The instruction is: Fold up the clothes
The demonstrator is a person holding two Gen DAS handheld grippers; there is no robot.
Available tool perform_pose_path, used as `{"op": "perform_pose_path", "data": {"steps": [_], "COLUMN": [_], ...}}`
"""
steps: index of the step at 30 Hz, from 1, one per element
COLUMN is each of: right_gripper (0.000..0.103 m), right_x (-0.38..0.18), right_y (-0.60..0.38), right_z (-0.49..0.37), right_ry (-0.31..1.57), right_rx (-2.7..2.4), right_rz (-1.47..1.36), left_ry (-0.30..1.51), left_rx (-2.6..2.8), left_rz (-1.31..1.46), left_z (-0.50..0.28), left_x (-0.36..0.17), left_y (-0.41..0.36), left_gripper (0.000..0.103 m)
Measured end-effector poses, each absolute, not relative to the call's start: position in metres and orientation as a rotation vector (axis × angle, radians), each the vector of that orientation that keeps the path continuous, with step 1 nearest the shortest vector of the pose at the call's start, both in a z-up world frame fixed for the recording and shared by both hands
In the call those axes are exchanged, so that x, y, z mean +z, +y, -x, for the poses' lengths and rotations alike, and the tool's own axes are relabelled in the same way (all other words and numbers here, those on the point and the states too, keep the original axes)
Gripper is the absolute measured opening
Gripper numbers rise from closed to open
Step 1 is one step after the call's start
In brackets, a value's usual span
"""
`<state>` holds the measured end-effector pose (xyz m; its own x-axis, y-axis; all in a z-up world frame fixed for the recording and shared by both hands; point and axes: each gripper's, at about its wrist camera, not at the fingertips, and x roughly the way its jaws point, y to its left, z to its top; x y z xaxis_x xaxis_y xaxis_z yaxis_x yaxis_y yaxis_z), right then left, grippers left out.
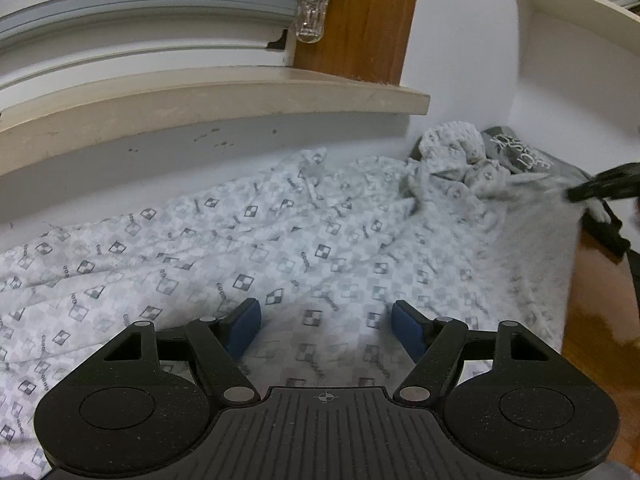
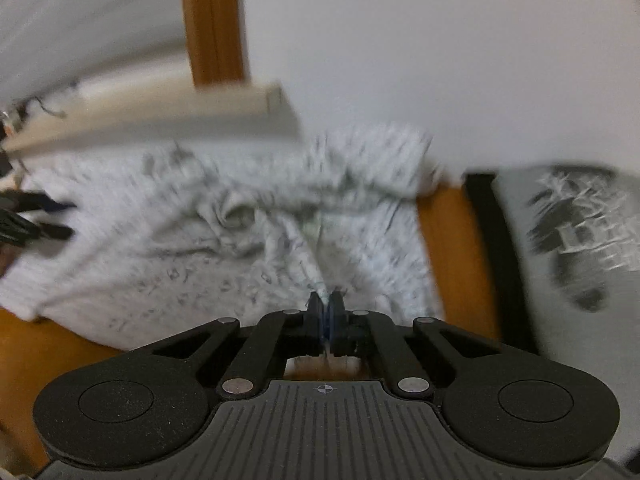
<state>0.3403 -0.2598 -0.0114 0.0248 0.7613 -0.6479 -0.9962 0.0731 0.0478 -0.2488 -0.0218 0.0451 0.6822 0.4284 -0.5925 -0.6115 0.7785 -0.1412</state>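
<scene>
A white garment with a grey checker print (image 1: 280, 248) lies spread and wrinkled over the wooden table (image 1: 600, 320). My left gripper (image 1: 326, 320) hangs open just above it, blue pads wide apart with only flat cloth below them. In the right wrist view the same garment (image 2: 200, 240) is bunched, and my right gripper (image 2: 326, 308) is shut on a raised fold of it, with a ridge of cloth running into the pads. The right gripper (image 1: 600, 188) shows blurred at the garment's far right corner in the left wrist view. The left gripper (image 2: 28, 220) sits at the left edge.
A beige window sill (image 1: 200, 100) overhangs the wall behind the garment. A grey shirt with a dark print (image 2: 580, 240) lies to the right, beside a black strap (image 2: 492, 240). A white shelf with books (image 1: 580, 20) stands at the far right. Bare wood (image 2: 448, 240) shows between the garments.
</scene>
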Motion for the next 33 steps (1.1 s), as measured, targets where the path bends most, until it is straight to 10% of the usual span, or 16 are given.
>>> {"op": "perform_pose_path", "data": {"steps": [5,18,28,29,30,31,33], "right_gripper": [0.007,0.06,0.058,0.049,0.018,0.003,0.003], "right_x": [-0.042,-0.05,-0.054,-0.057,-0.059,-0.061,-0.064], "right_y": [-0.281,-0.256,-0.215,-0.21,-0.208,-0.208,-0.209], "right_z": [-0.346,-0.324,-0.306,-0.305,-0.305,-0.306,-0.308], "right_ry": [0.677,0.577,0.544,0.547,0.55,0.55,0.545], "right_rx": [1.368,1.43,1.473,1.479,1.481,1.48,1.476], "right_rz": [0.598,0.405,0.397,0.415,0.424,0.424,0.405], "left_ry": [0.577,0.574,0.661,0.675,0.677,0.674,0.634], "left_rx": [0.582,0.644,0.437,0.428,0.41,0.392,0.37], "left_rz": [0.336,0.281,0.203,0.188,0.182,0.178,0.18], "left_z": [0.249,0.246,0.183,0.177,0.176,0.175,0.183], "left_x": [0.045,0.047,0.053,0.051,0.051,0.052,0.061], "left_y": [-0.024,-0.033,-0.033,-0.033,-0.034,-0.035,-0.039], "left_gripper": [0.079,0.076,0.061,0.049,0.041,0.007,0.004]}}
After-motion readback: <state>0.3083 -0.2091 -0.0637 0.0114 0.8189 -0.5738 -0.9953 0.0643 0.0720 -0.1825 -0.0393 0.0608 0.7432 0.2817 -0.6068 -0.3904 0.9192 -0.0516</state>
